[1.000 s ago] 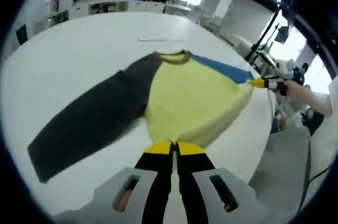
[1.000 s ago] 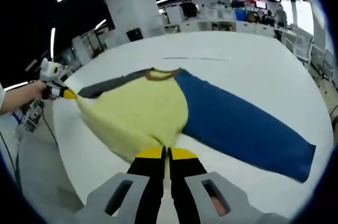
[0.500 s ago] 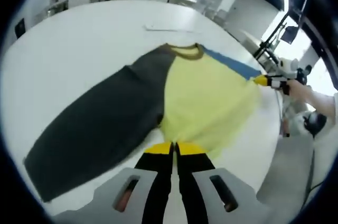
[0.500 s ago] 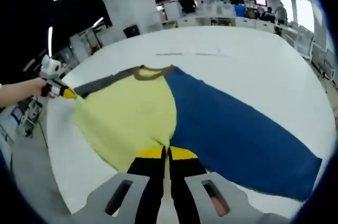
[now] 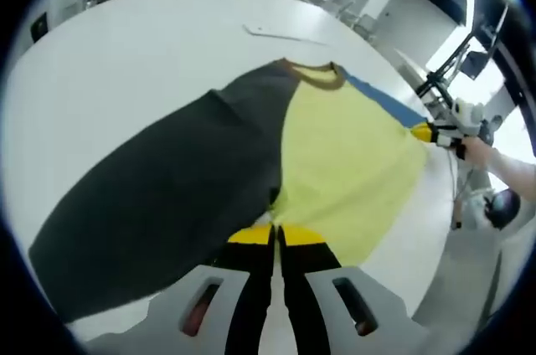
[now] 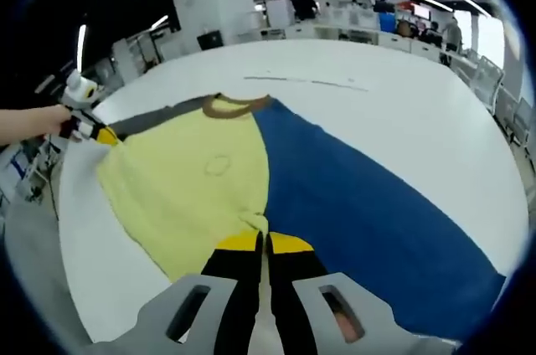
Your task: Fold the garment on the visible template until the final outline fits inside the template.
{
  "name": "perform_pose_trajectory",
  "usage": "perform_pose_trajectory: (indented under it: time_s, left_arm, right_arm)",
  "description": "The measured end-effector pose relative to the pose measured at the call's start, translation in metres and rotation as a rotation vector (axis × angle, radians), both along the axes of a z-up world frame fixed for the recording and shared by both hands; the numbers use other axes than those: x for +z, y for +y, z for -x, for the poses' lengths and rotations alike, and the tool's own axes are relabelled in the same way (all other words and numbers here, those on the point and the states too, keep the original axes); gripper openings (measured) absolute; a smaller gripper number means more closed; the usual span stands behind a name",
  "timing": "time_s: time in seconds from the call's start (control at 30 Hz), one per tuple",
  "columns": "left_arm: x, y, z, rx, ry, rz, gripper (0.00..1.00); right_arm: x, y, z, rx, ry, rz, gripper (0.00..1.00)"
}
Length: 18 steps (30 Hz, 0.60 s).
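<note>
A soft yellow top with one dark grey sleeve, one blue sleeve and a brown neck band [image 5: 352, 162] lies spread out flat on a big round white table [image 5: 126, 62]. In the left gripper view, the left gripper [image 5: 275, 236] has its yellow-tipped black jaws pressed together on the bottom hem of the top, right where the yellow body meets the dark grey sleeve [image 5: 159, 204]. That sleeve reaches out toward the near left edge of the table. In the right gripper view, the right gripper [image 6: 263, 244] also pinches the hem with its jaws closed, where yellow meets the blue sleeve [image 6: 368, 213], and this sleeve runs almost to the table's right edge. Each gripper can be seen far off in the other's view, holding a hem corner close to the table's rim. Past the brown neck band there is lots of bare white table. A thin pale line [image 6: 306, 81] lies on the table beyond the neck.
</note>
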State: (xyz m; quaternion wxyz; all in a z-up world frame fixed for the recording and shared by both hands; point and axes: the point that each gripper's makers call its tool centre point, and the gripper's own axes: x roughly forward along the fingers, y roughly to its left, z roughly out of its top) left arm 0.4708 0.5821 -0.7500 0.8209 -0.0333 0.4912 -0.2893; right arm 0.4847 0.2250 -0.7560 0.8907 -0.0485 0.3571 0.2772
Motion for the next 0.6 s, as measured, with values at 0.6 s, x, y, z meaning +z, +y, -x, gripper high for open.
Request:
perform_pose_trajectory:
  time_s: [0.6]
  left_arm:
    - [-0.0087, -0.0039, -0.0095, 0.048, 0.053, 0.026, 0.0]
  right_arm:
    - [-0.0076, -0.0042, -0.0086, -0.042, 0.018, -0.022, 0.02]
